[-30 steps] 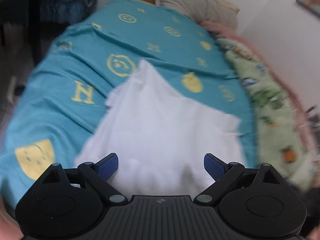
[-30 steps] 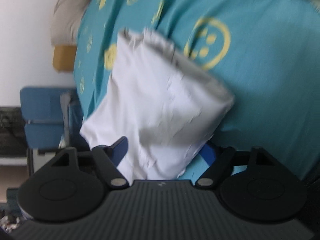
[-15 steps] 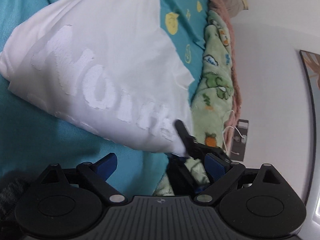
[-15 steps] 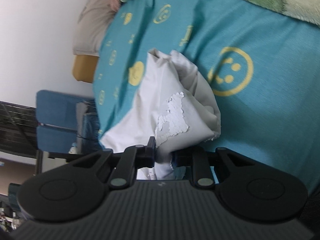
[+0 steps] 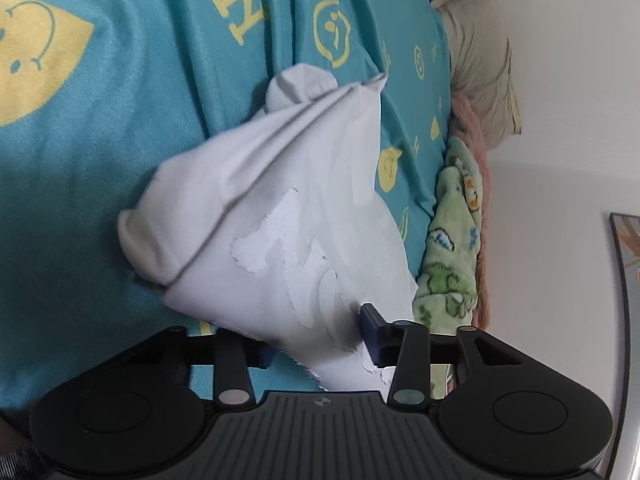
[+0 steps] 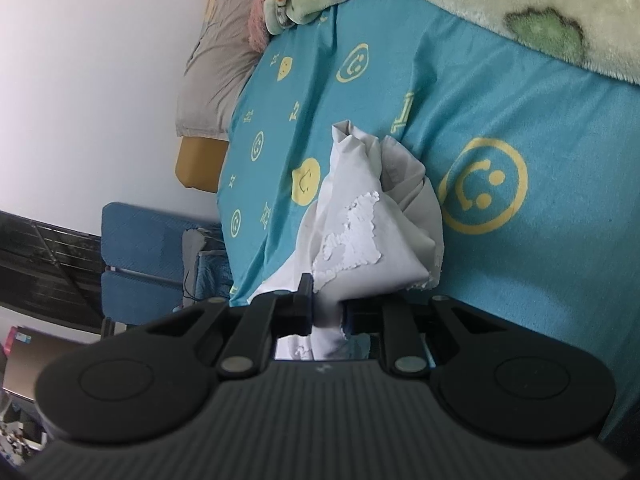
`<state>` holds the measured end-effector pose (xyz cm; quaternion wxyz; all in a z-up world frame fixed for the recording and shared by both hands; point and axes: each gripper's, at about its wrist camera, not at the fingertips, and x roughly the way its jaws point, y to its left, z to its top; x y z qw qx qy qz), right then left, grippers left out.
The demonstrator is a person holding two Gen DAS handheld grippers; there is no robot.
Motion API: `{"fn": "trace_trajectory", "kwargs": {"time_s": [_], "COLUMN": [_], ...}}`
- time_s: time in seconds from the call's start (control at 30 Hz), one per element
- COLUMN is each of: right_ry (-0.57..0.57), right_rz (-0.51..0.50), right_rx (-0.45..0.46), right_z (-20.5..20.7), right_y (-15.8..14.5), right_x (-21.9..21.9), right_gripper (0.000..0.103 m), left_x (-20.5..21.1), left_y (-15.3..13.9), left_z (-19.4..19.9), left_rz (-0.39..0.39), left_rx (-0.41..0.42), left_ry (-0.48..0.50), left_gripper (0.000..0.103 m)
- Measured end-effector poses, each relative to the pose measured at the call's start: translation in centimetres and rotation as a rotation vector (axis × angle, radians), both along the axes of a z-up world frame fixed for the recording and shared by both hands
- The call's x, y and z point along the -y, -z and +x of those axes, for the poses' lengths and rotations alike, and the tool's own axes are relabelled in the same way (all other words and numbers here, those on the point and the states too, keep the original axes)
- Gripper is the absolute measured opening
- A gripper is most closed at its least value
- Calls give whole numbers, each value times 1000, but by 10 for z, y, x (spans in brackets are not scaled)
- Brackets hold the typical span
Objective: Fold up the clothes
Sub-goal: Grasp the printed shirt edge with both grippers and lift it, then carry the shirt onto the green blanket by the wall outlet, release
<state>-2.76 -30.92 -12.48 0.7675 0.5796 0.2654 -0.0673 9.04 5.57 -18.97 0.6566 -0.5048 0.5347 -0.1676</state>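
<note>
A white garment [image 5: 280, 200] with raised white lettering lies bunched on the teal bedsheet [image 5: 120, 160]. Its near corner passes between the fingers of my left gripper [image 5: 316, 340]. The left jaws are closing, and both blue pads touch the cloth. In the right wrist view the same white garment [image 6: 360, 232] rises in a crumpled peak from my right gripper [image 6: 327, 308]. That gripper is shut on another edge of it, just above the teal bedsheet [image 6: 520, 280]. The cloth behind each set of fingers is hidden.
A green fleece blanket [image 5: 452, 260] runs along the wall side of the bed, with a beige pillow [image 5: 480, 60] at its head. A blue chair [image 6: 140, 248] stands beside the bed. A framed picture [image 5: 628, 260] hangs on the white wall.
The left gripper has rolled and dropped toward the garment, and its wide jaws have narrowed onto the cloth. The right gripper went from open to shut on the garment, which is now bunched up.
</note>
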Motion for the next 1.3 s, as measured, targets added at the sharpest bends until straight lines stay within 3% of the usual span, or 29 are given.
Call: {"fn": "trace_trajectory", "kwargs": {"time_s": [0.17, 0.37, 0.47, 0.63, 0.83, 1.03, 1.17, 1.23, 1.3], "right_ry": [-4, -6, 9, 71, 144, 229, 308, 355, 395], "right_rz": [-57, -102, -124, -54, -81, -174, -317, -452, -571], "right_rx": [4, 37, 70, 65, 66, 61, 177, 252, 311], "right_z": [1, -17, -40, -78, -100, -89, -89, -99, -110], "right_y": [-5, -38, -67, -99, -127, -174, -238, -271, -290], "right_x": [-4, -5, 3, 43, 114, 218, 283, 298, 307], "right_gripper": [17, 17, 17, 17, 17, 17, 17, 17, 17], "left_x": [-9, -7, 3, 51, 145, 286, 380, 421, 461], "left_y": [-7, -54, -91, -150, -188, -236, -286, -310, -327], "left_z": [-1, -9, -18, -34, -16, 19, 38, 39, 36], "left_rz": [-5, 15, 26, 96, 110, 73, -85, -184, -224], "left_rx": [35, 113, 155, 216, 238, 346, 442, 522, 633], "left_ry": [-37, -2, 61, 233, 369, 485, 508, 516, 529], "left_gripper": [21, 16, 16, 16, 16, 16, 16, 17, 18]}}
